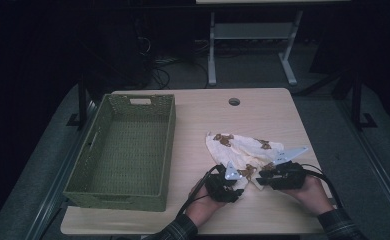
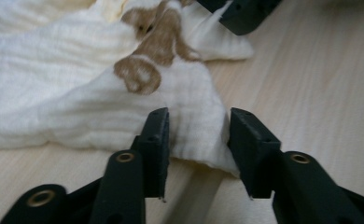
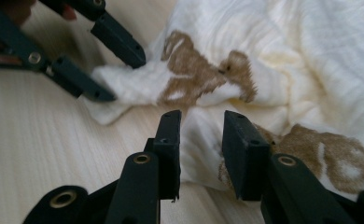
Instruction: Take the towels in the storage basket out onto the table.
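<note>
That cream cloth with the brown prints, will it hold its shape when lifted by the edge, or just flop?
Probably flop: the cloth lies crumpled in soft folds on the table. It looks thin and crinkly, so likely light. The near edge bunches between the jaws of the left gripper, so it should drape and drag rather than slide stiffly.

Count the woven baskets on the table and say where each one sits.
1. The green woven basket sits on the left part of the table, apart from the cream cloth to its right. Nothing on the table could hide another.
</note>
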A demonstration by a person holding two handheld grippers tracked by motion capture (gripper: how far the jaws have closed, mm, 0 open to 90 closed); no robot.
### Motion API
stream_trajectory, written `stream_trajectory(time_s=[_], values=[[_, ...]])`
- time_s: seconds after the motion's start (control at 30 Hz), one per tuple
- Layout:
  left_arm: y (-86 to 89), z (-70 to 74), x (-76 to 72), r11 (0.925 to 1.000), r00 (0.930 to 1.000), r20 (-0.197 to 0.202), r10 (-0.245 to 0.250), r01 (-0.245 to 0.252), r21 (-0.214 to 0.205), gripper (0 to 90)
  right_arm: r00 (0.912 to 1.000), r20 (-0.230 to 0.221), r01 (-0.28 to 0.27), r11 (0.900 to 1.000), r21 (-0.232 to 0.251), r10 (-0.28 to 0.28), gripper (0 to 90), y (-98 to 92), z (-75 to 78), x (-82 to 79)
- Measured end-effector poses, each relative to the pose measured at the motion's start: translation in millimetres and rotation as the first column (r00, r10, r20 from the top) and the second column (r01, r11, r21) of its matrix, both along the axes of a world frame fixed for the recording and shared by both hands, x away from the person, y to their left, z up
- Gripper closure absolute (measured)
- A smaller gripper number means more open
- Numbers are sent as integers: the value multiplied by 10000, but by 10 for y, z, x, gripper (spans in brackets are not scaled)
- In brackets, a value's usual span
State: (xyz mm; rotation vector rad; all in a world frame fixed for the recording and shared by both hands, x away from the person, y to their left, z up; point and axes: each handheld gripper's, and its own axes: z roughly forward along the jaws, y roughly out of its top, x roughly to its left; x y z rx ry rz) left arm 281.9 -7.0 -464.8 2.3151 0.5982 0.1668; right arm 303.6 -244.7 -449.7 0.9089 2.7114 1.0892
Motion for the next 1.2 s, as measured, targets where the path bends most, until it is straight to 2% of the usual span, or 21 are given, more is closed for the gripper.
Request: stream_trajectory(time_s=[0.07,0.13,0.23,0.4,0.47,0.5,0.57,0.6,0.7,0.77,0.8,0.97,1.0,1.1,1.2], values=[[10,-4,13,9999,10000,-23,97,-97,-48,690,9999,54,-88,9990,-431,91,759,34,-43,1],[32,17,36,9999,9997,-254,42,-46,-137,783,9994,235,-243,9969,-752,261,840,46,-76,10],[83,89,50,9989,9995,-313,93,-107,-467,836,9995,273,-170,9982,-570,186,867,8,-30,11],[214,276,85,9944,9995,-43,327,-330,-1002,841,9987,502,137,9997,-189,-127,870,-118,70,-2],[295,352,106,9906,9984,-1,557,-553,-1254,841,9974,647,308,9995,31,-309,871,-193,113,-1],[364,405,135,9854,9965,66,829,-810,-1496,841,9964,725,421,9990,162,-432,872,-234,133,3],[418,439,163,9832,9949,91,1006,-980,-1541,843,9947,812,610,9976,321,-634,873,-308,171,12],[475,466,195,9787,9918,96,1273,-1241,-1635,844,9922,894,828,9952,527,-873,873,-390,204,26],[580,497,246,9671,9840,-11,1781,-1752,-1845,844,9879,1019,1108,9919,617,-1167,873,-503,234,47],[624,517,264,9616,9806,-79,1961,-1939,-1944,845,9844,1066,1324,9885,729,-1398,873,-581,251,56],[644,532,270,9564,9780,-112,2081,-2059,-2070,845,9834,1110,1352,9875,810,-1437,873,-610,257,60],[663,574,292,9506,9710,45,2389,-2329,-2053,845,9748,1267,1698,9790,1132,-1837,873,-757,327,71],[662,571,309,9543,9708,103,2398,-2337,-1864,845,9735,1282,1757,9780,1121,-1895,873,-768,325,83],[640,499,385,9557,9662,102,2577,-2533,-1496,844,9721,1174,1930,9768,924,-2031,872,-776,278,157],[611,400,481,9550,9606,134,2777,-2745,-1122,844,9707,1194,2040,9777,498,-2086,872,-745,211,265]])
